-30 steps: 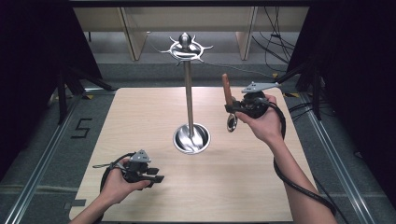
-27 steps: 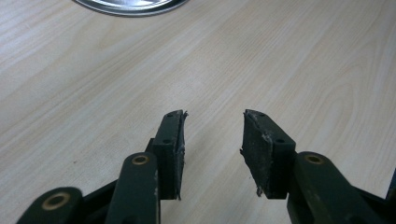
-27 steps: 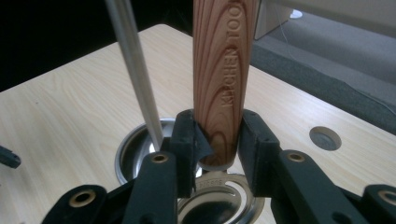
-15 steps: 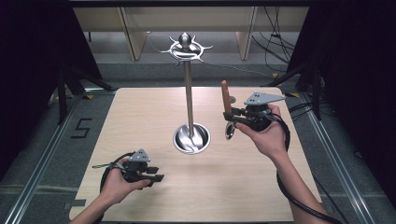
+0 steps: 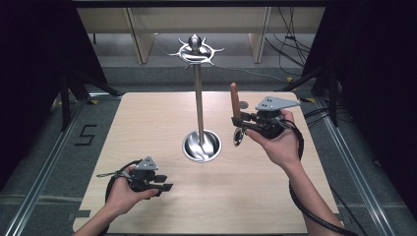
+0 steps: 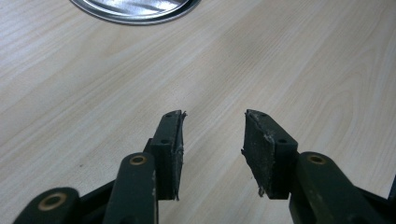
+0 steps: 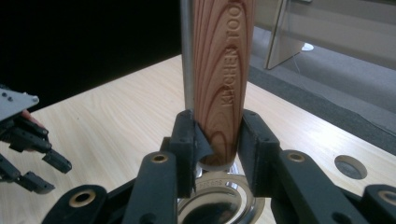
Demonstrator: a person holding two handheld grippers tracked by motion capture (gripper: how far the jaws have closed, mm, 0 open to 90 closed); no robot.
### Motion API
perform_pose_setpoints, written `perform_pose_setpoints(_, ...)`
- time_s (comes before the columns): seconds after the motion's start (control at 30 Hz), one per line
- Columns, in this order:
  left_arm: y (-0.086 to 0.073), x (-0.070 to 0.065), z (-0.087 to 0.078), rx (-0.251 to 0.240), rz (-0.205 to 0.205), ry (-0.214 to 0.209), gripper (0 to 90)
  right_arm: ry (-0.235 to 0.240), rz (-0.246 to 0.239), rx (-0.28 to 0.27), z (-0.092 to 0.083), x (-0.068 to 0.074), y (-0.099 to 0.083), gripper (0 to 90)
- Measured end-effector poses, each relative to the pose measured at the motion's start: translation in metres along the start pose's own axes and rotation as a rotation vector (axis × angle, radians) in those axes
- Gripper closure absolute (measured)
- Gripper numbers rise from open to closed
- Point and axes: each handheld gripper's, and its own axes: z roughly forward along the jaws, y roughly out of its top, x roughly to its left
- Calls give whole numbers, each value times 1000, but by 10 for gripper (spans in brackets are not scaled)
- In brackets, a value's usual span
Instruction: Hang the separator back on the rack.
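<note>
My right gripper (image 5: 239, 119) is held above the table's right half, shut on a kitchen utensil (image 5: 235, 102) with a reddish wooden handle pointing up and a shiny metal head (image 5: 238, 137) hanging below. In the right gripper view the wood-grain handle (image 7: 223, 79), stamped with lettering, is clamped between the two jaws (image 7: 217, 140). Left of it rises a metal utensil stand (image 5: 199, 98) with a hooked crown (image 5: 195, 49) and a round steel base (image 5: 201, 146). My left gripper (image 5: 167, 183) rests low at the front left, open and empty (image 6: 212, 140).
The light wooden table (image 5: 147, 118) carries the stand at its centre. A round hole in the tabletop (image 7: 350, 166) lies near the right edge. Shelving legs (image 5: 137, 34) stand behind the table. The stand's base rim (image 6: 135, 9) lies just ahead of the left gripper.
My right hand has drifted slightly left toward the stand's pole and turned the utensil more upright. The left gripper has stayed where it was.
</note>
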Motion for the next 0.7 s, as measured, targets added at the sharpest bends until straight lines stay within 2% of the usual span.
perform_pose_setpoints(0.03, 0, 0, 0, 0, -1, 0, 569, -9, 17, 2, -1, 1, 0, 700)
perform_pose_setpoints(0.13, 0, 0, 0, 2, 1, 1, 569, -7, 24, -14, -3, 2, 2, 699)
perform_pose_setpoints(0.17, 0, 0, 0, 3, -1, 1, 569, -2, 5, -20, -3, 0, 3, 699)
perform_pose_setpoints(0.27, 0, 0, 0, 4, 2, 4, 569, -10, 22, -25, -6, 3, 6, 699)
perform_pose_setpoints(0.33, 0, 0, 1, 2, 0, 11, 569, -4, 4, -41, -5, 3, 8, 699)
perform_pose_setpoints(0.37, 0, 0, 1, 1, -1, 10, 569, -8, 18, -36, -7, 5, 9, 699)
perform_pose_setpoints(0.5, 0, 0, 0, -1, -3, -1, 569, -3, 4, -61, -7, 8, 15, 699)
perform_pose_setpoints(0.57, 0, 0, 0, -3, -3, 3, 569, -22, 4, -83, -6, 10, 18, 699)
perform_pose_setpoints(0.6, 0, 0, 0, -5, -5, 1, 569, -16, -15, -81, -6, 9, 19, 699)
perform_pose_setpoints(0.7, 0, 0, -1, -11, -4, 1, 569, -17, -15, -89, -4, 11, 22, 699)
